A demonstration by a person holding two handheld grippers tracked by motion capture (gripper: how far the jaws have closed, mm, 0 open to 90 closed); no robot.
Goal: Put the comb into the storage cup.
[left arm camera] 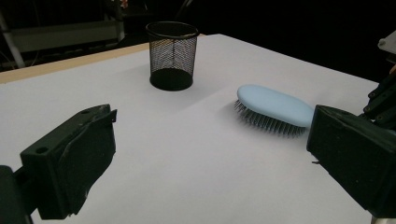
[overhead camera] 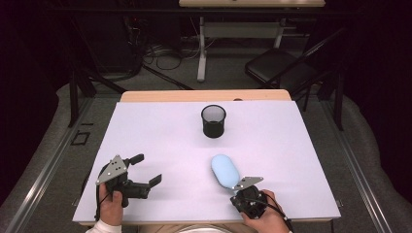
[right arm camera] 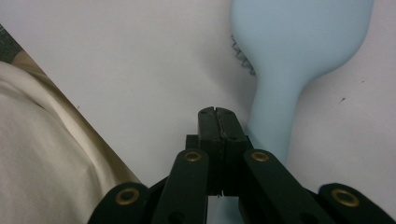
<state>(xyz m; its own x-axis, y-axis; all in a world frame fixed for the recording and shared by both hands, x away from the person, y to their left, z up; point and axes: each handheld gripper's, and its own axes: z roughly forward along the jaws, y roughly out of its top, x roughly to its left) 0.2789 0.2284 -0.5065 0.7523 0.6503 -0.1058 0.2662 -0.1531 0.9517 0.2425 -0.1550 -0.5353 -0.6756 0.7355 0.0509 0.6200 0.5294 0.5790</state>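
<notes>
A light blue hairbrush [overhead camera: 223, 170] lies bristles down on the white table, handle toward the near edge. My right gripper [overhead camera: 241, 190] hovers over that handle end. Its jaws [right arm camera: 217, 114] are shut against each other with nothing between them. The brush handle [right arm camera: 275, 116] lies just to their right, beside them and not gripped. Near the table's front left, my left gripper [overhead camera: 146, 169] is open and empty, pointing across the table. In the left gripper view the brush [left arm camera: 275, 105] shows beyond the wide-apart jaws of the left gripper [left arm camera: 212, 128]. A black mesh cup [overhead camera: 214, 121] [left arm camera: 172, 53] stands upright at the far middle.
The white sheet [overhead camera: 272, 141] covers the table, with a wooden strip [overhead camera: 204, 95] at its far edge. Beyond it are a dark chair [overhead camera: 279, 65], a desk's legs and floor cables. Cream fabric [right arm camera: 42, 158] of the person's clothing lies past the near table edge.
</notes>
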